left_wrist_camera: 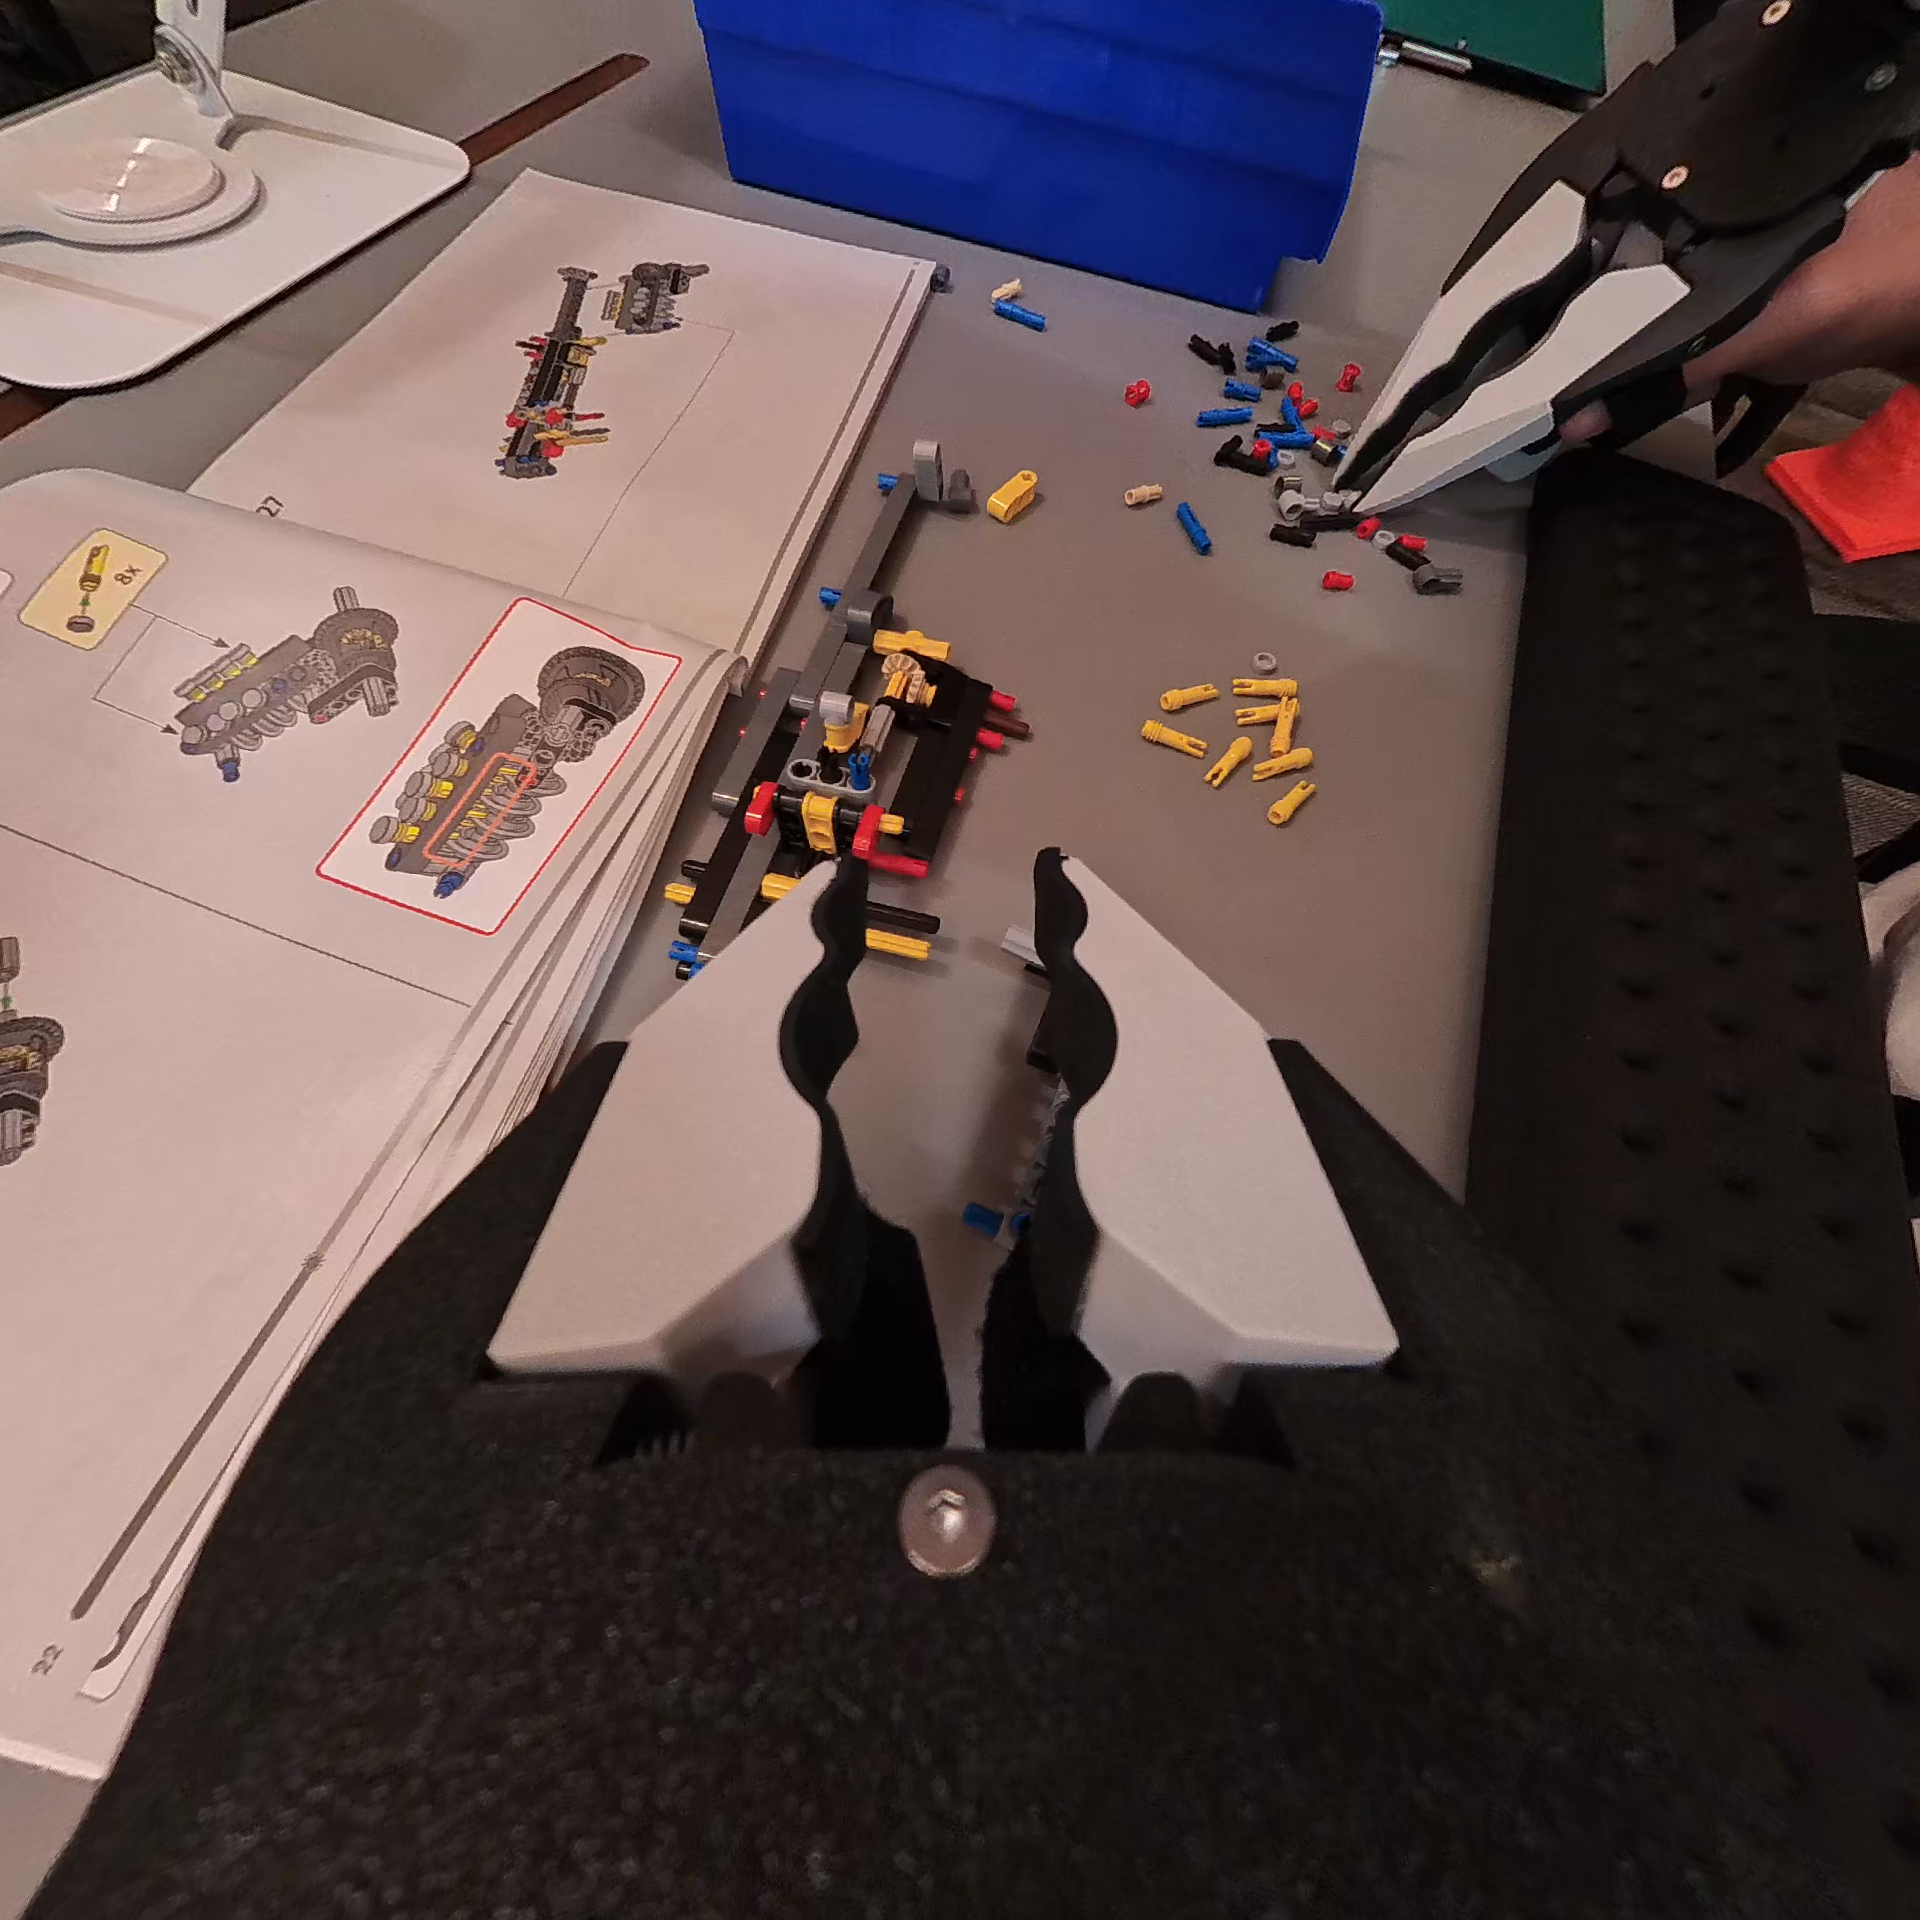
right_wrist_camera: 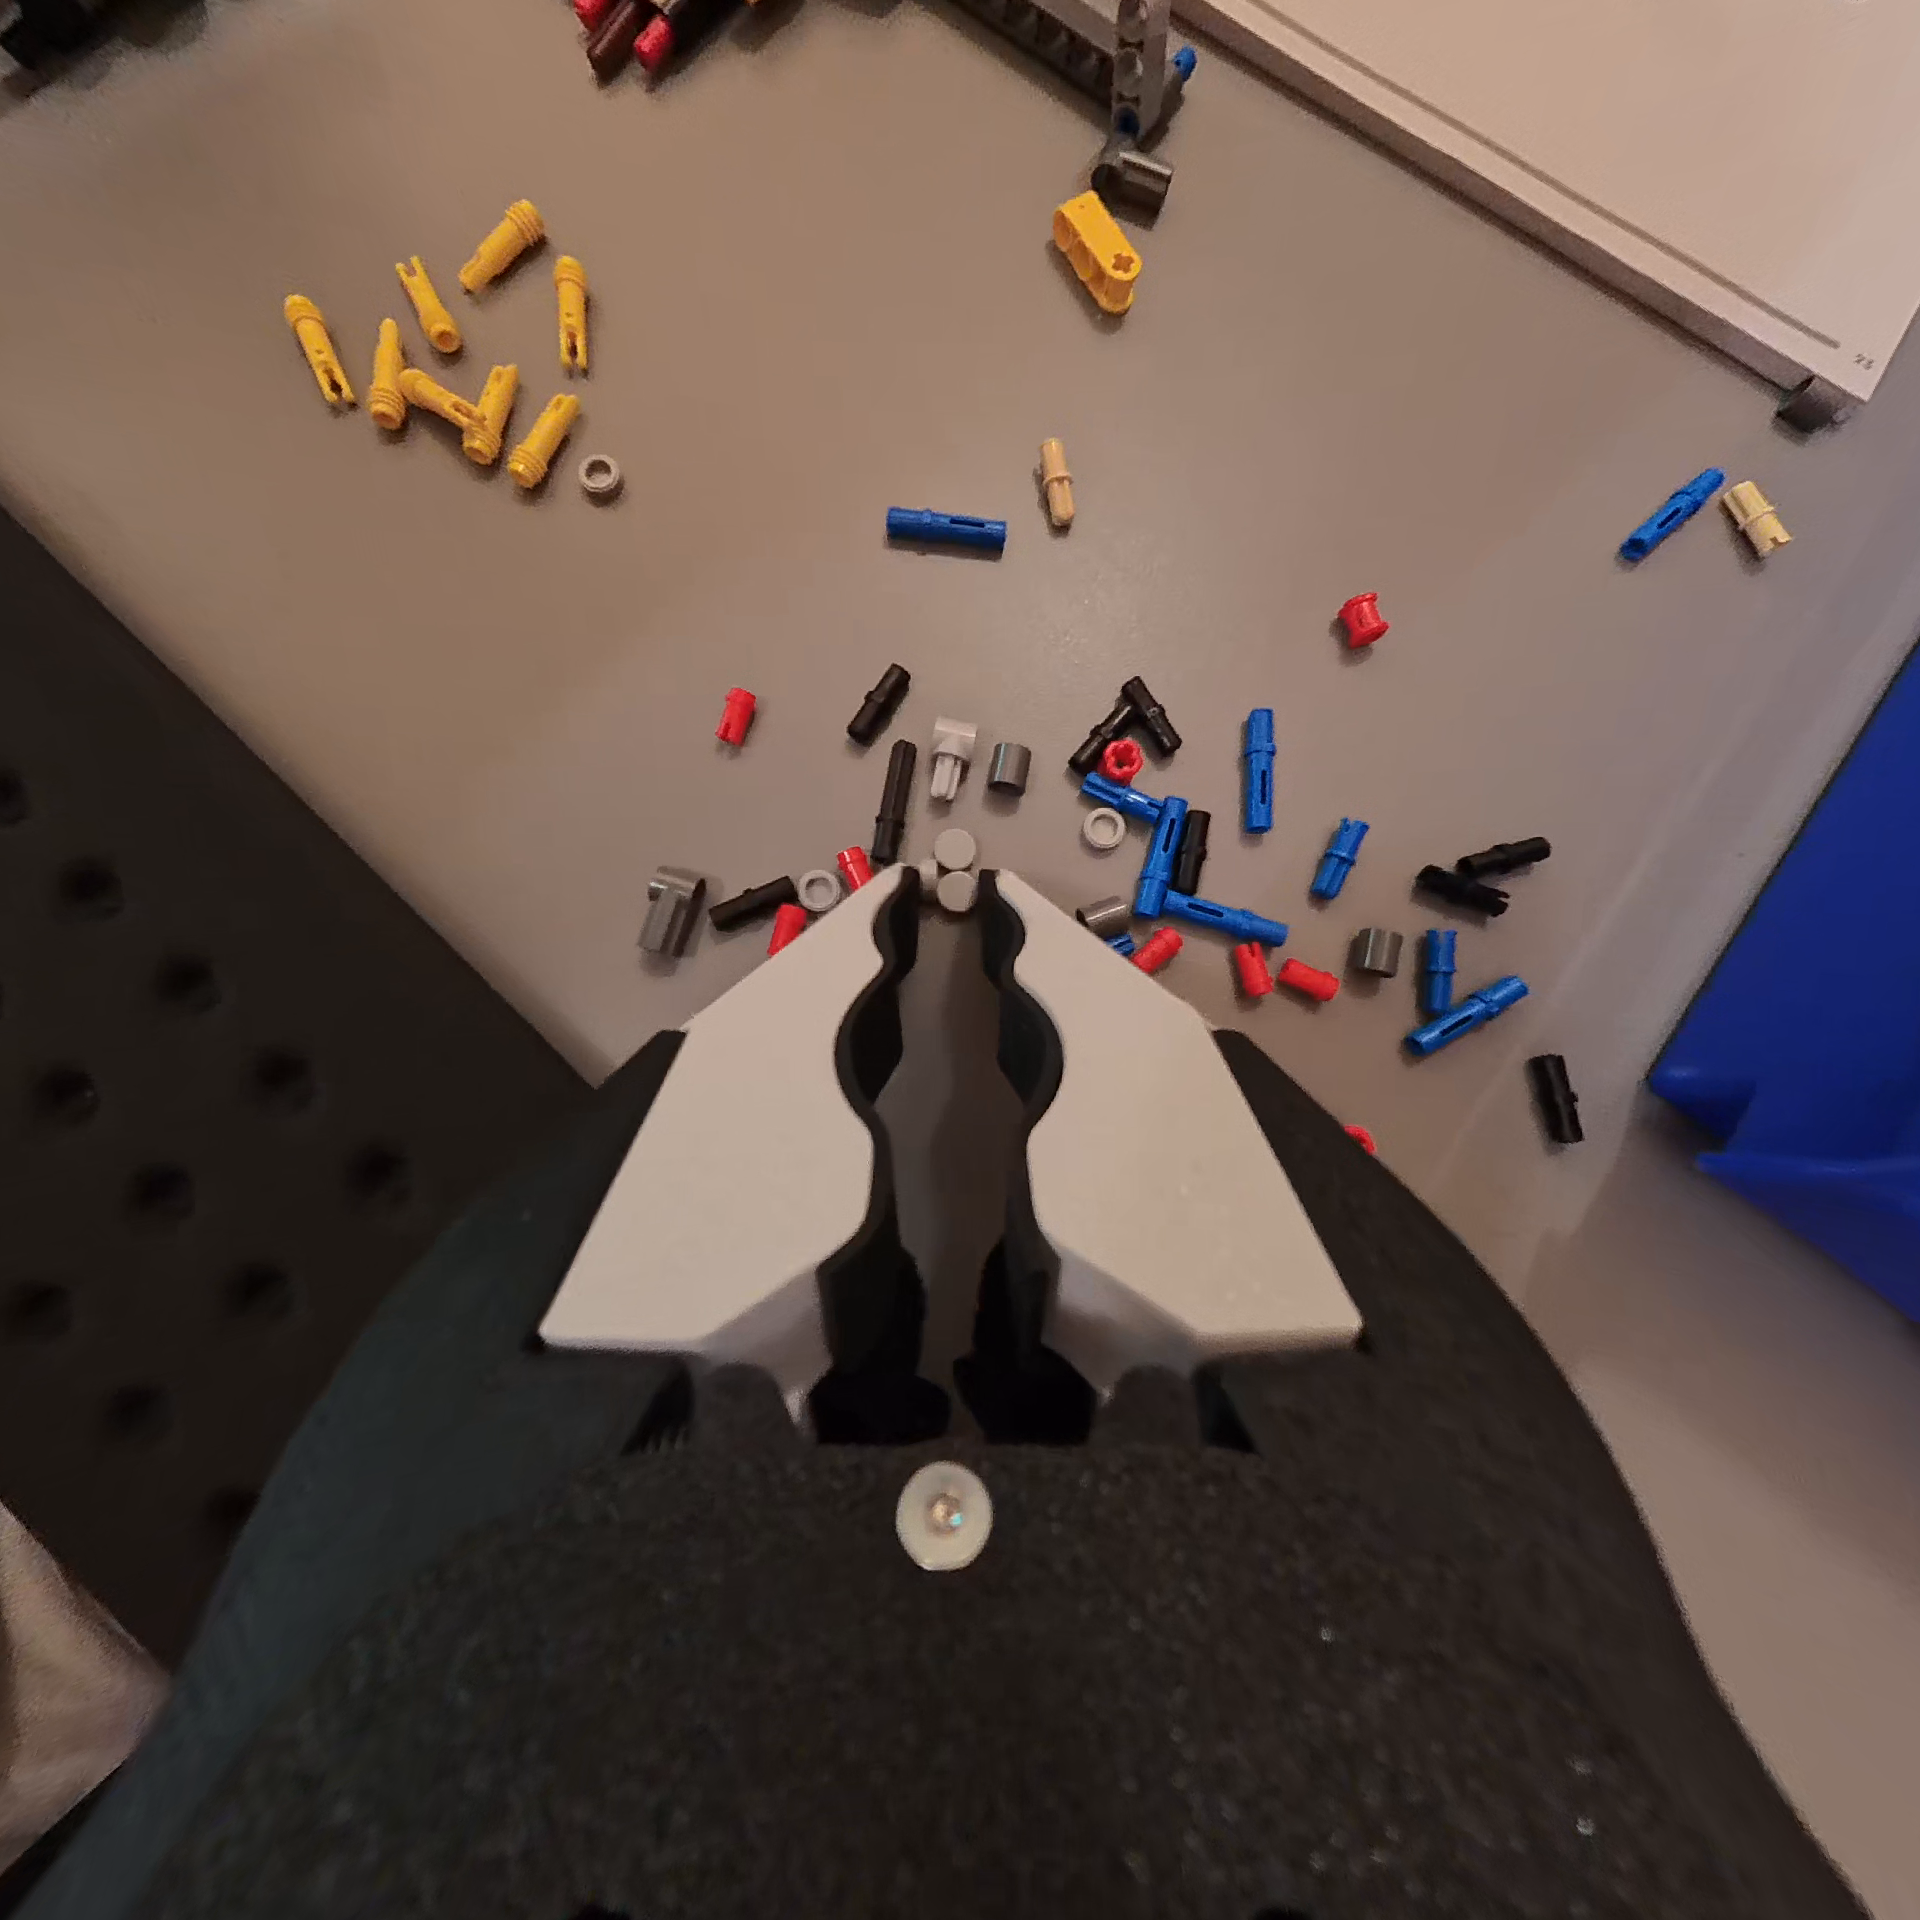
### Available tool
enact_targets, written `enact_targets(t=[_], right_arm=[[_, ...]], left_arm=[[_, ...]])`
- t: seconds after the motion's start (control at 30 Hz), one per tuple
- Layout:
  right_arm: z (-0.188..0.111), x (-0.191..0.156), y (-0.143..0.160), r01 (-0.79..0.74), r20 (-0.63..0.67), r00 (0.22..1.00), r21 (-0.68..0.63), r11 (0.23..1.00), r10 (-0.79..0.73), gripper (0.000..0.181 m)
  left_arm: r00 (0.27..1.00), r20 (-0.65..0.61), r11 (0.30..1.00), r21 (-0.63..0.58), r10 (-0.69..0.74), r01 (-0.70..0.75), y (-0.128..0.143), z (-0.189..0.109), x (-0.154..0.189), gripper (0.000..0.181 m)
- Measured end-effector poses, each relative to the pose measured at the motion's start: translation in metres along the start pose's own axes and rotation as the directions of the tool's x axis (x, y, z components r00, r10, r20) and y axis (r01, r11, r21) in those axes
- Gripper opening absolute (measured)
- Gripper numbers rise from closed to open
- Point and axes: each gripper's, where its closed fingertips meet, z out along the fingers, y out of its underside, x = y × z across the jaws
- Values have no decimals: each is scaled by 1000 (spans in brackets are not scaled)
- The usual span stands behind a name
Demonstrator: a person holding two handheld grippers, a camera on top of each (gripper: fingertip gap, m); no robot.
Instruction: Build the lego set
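Right gripper point(right_wrist_camera: 951, 883) pinches down, tips nearly closed around a small grey piece point(right_wrist_camera: 954, 891) amid the scattered pins. Left gripper point(left_wrist_camera: 951, 868) hangs apart, empty, just short of the chassis build point(left_wrist_camera: 831, 769).

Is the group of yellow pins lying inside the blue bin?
No, the yellow pins lie loose on the grey table, well apart from the blue bin.

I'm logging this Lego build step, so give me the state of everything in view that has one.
Left gripper: open, empty, above the near end of the model.
Right gripper: nearly shut around a small grey piece in the loose pile.
Model: partly built, lying flat on the table.
Instruction book: open, lying flat.
Yellow pins: loose, clustered apart from the mixed pile.
Blue bin: upright; contents hidden.
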Motion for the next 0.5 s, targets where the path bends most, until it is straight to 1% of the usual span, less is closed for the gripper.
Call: enact_targets(t=[0.33,0.4,0.5], right_arm=[[-2,-1,-3,30,-10,999,-2,1000,-30,10],[-6,-6,-14,35,-2,999,34,999,-35,10],[-4,-26,-38,48,71,996,98,994,-55,10]], left_arm=[[1000,1,1000,13,-1,1,-3,-2,0,31],[1000,1,1000,16,-3,3,-3,-3,0,31],[1000,2,1000,17,-1,1,-4,-4,0,31]])
